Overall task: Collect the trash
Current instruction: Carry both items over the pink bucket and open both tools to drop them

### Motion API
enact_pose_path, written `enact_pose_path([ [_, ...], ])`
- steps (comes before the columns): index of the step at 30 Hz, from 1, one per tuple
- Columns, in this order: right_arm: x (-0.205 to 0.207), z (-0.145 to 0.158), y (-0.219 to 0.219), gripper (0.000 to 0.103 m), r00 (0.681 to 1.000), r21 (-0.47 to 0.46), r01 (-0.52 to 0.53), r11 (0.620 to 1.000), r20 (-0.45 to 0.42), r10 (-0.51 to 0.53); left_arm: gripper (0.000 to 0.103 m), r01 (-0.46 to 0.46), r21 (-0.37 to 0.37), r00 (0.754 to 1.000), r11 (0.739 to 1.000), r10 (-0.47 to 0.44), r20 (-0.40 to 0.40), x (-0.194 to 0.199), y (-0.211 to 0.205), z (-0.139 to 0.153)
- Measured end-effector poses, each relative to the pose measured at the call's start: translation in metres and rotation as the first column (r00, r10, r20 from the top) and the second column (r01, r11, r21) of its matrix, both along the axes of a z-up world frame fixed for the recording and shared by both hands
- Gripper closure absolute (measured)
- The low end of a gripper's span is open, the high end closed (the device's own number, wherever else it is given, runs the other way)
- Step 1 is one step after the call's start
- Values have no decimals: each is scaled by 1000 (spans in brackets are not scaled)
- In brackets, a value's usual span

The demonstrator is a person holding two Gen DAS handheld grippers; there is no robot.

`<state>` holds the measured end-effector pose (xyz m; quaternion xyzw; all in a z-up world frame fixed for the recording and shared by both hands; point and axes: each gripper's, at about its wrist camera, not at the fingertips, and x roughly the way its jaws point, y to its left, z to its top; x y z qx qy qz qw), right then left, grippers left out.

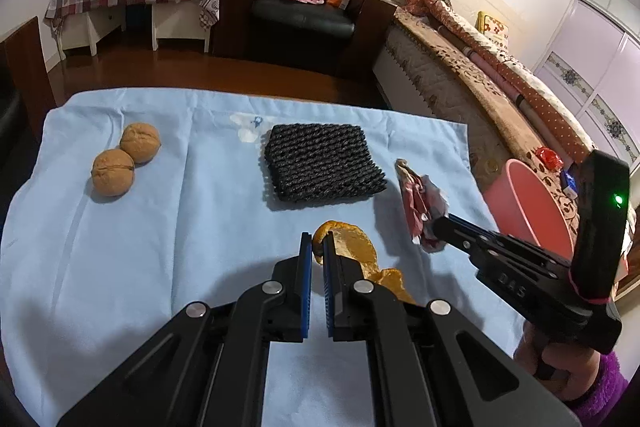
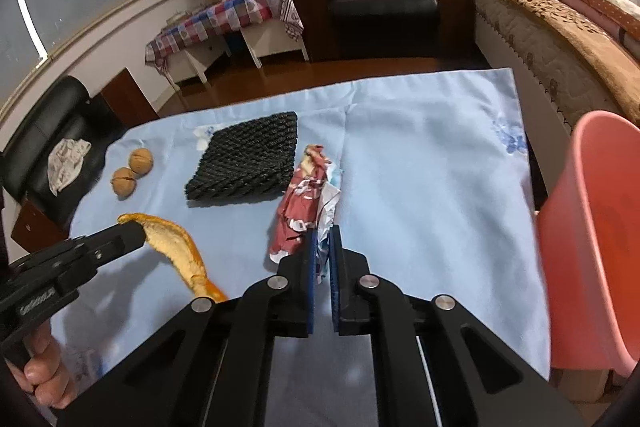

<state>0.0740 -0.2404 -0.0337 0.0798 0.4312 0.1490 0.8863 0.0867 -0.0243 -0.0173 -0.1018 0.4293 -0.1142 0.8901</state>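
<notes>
between left tongs (image 1: 318, 241), orange peel (image 1: 356, 247)

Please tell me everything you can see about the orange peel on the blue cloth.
The orange peel is one long, curved strip, pale and pithy on its inner face and deep orange along the edge, dry-looking. Its upper end is clamped in the jaws of the left gripper, which are shut on it, so that end looks raised while the lower end trails down toward the blue cloth; whether it touches the cloth is unclear. It lies on the near side of the black mesh pad, left of the crumpled wrapper.
</notes>
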Motion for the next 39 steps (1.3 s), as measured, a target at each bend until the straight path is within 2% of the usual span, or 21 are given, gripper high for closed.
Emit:
enact_pose_path([
  [16,-59,40,-45,97,994,116,61,991,84,-71,99,58,10,995,998,-59,84,-24,-29,37],
  [29,-92,51,-93,97,977,166,157,974,121,-178,99,139,40,981,989,-143,129,-38,-74,57],
  [39,-107,48,-140,97,949,190,261,946,128,-288,98,241,68,957,968,-249,148,-39,-128,64],
])
